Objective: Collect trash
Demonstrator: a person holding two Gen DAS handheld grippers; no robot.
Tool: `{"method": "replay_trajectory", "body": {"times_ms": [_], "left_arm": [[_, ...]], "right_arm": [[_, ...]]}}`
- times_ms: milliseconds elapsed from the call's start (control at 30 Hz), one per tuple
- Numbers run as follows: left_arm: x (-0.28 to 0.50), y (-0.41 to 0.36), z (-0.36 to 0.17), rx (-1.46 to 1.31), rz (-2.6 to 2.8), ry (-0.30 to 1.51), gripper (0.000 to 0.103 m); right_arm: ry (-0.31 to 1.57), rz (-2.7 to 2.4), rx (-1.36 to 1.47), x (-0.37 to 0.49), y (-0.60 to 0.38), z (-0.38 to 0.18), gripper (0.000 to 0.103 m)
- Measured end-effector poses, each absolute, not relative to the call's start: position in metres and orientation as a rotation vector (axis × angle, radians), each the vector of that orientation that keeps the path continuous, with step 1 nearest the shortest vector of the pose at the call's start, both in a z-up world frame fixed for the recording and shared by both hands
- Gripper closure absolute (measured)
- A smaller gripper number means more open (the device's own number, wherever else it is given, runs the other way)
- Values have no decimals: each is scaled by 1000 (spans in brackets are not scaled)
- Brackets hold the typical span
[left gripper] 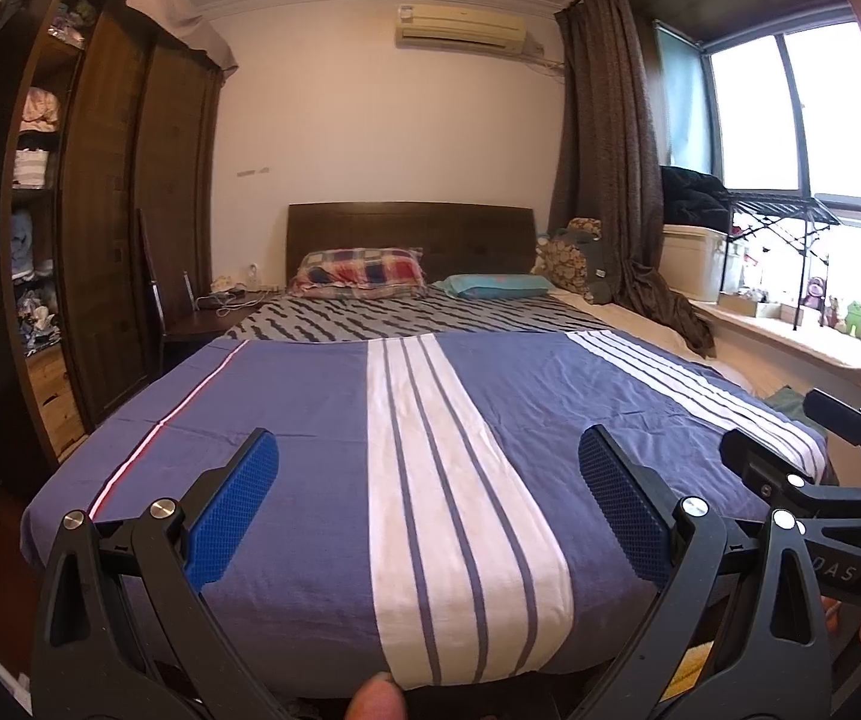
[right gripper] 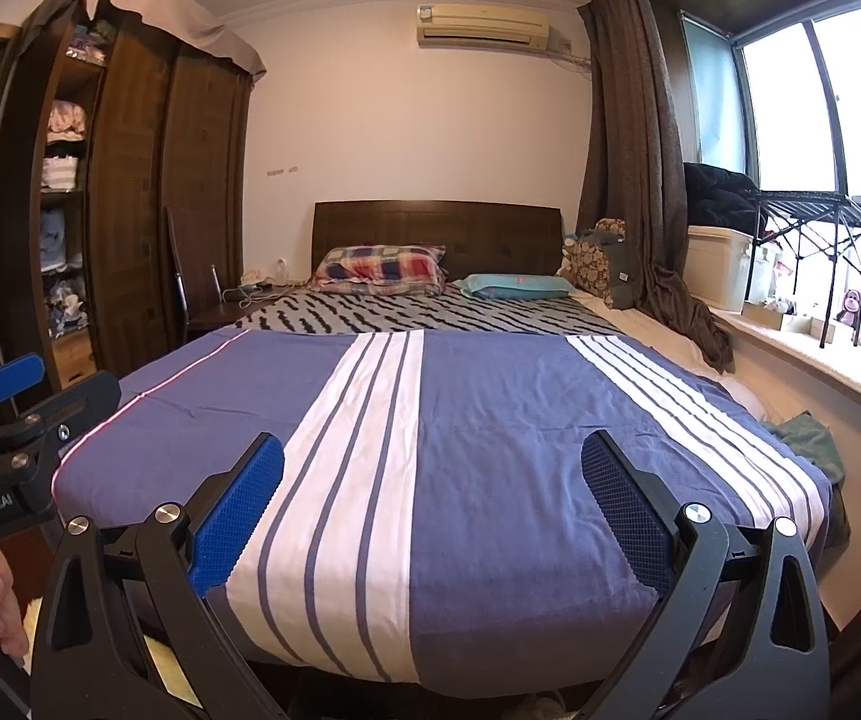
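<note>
My left gripper (left gripper: 428, 450) is open and empty, held above the foot of a bed with a blue and white striped cover (left gripper: 310, 420). My right gripper (right gripper: 433, 453) is open and empty too, above the same cover (right gripper: 490, 420). The right gripper also shows at the right edge of the left wrist view (left gripper: 802, 438), and the left gripper at the left edge of the right wrist view (right gripper: 16, 396). I see no piece of trash on the bed. A crumpled green cloth (right gripper: 808, 438) lies at the bed's right edge.
A dark wooden wardrobe (left gripper: 118, 210) with open shelves stands on the left. A bedside table (left gripper: 214, 312) holds cables. Pillows (left gripper: 358, 273) lie by the headboard. A window sill (right gripper: 820, 348) with toys, a white box and a black rack runs along the right.
</note>
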State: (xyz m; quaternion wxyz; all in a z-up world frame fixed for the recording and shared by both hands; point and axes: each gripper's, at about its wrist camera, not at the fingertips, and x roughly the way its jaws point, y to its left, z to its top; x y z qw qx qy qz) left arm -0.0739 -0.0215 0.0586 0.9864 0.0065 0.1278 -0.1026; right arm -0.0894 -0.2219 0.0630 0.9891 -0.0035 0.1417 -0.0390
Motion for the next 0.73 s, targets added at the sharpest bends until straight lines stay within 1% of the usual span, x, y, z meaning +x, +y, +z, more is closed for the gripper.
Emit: {"method": "replay_trajectory", "body": {"times_ms": [733], "left_arm": [[-74,-16,64,1,-191,254,8]], "right_arm": [[297,-74,-14,-85,-222,58,3]]}}
